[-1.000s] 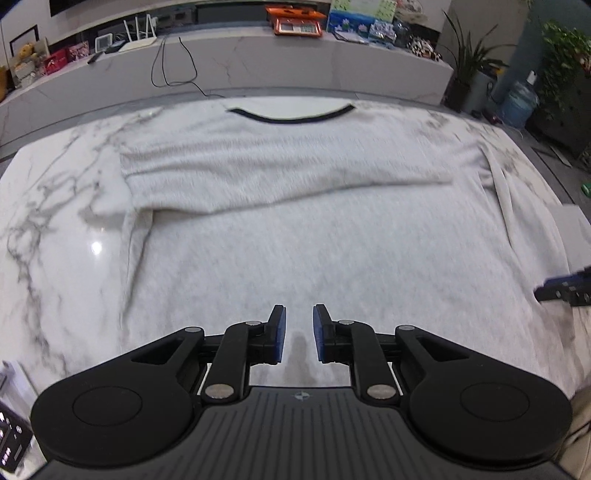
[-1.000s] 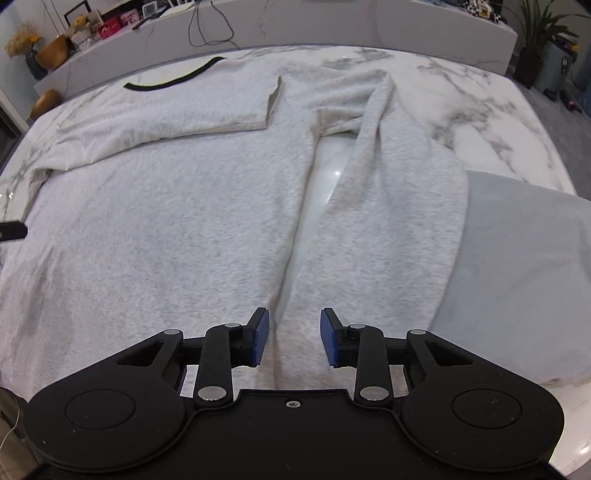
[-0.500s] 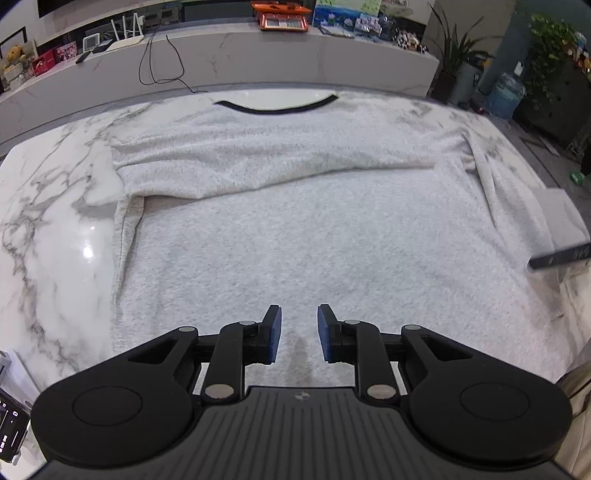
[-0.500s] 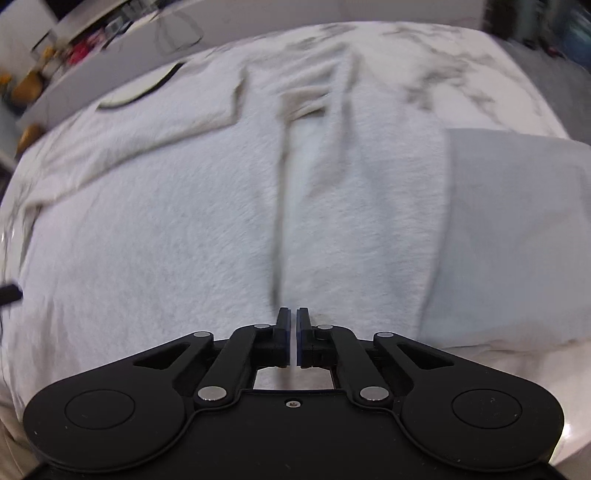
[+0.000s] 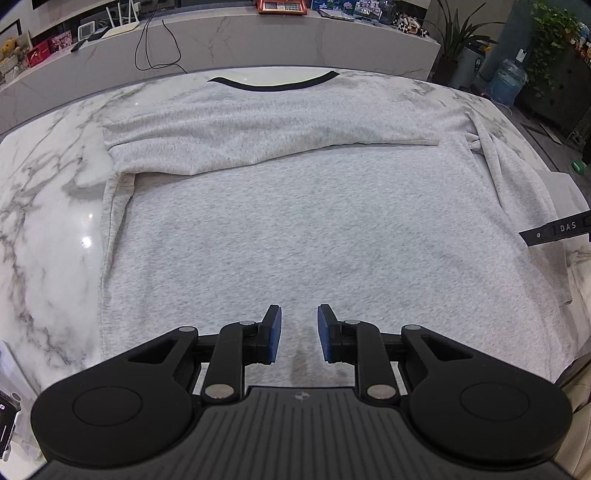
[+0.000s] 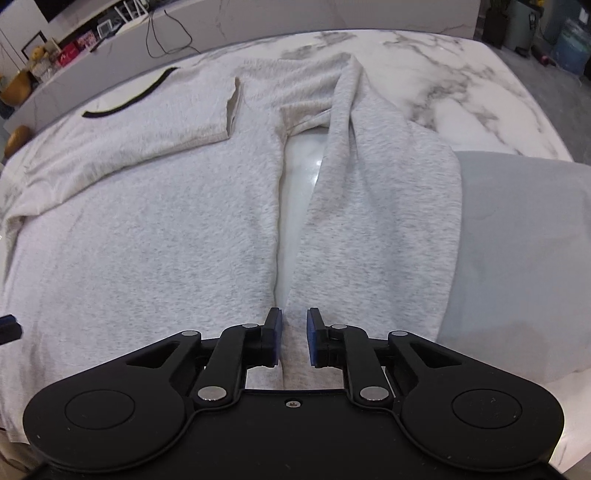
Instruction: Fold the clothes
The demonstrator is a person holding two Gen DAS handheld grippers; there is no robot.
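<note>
A light grey sweater lies flat on the marble table, its dark collar at the far edge. One sleeve is folded across the chest. The other sleeve runs down the sweater's right side toward me. My left gripper hovers over the near hem, open by a narrow gap, with flat cloth and a shadow under it. My right gripper is over the end of that sleeve. Its jaws are opening, with sleeve cloth lying between the pads and not visibly pinched.
A darker grey cloth lies at the table's right end, beside the sleeve. A black part of the other tool juts in at the right edge. Behind the table runs a counter with cables and boxes; plants stand at the right.
The right jaws went from wide apart to almost touching, then parted a little over the sleeve end. The left jaws widened slightly and that gripper barely moved.
</note>
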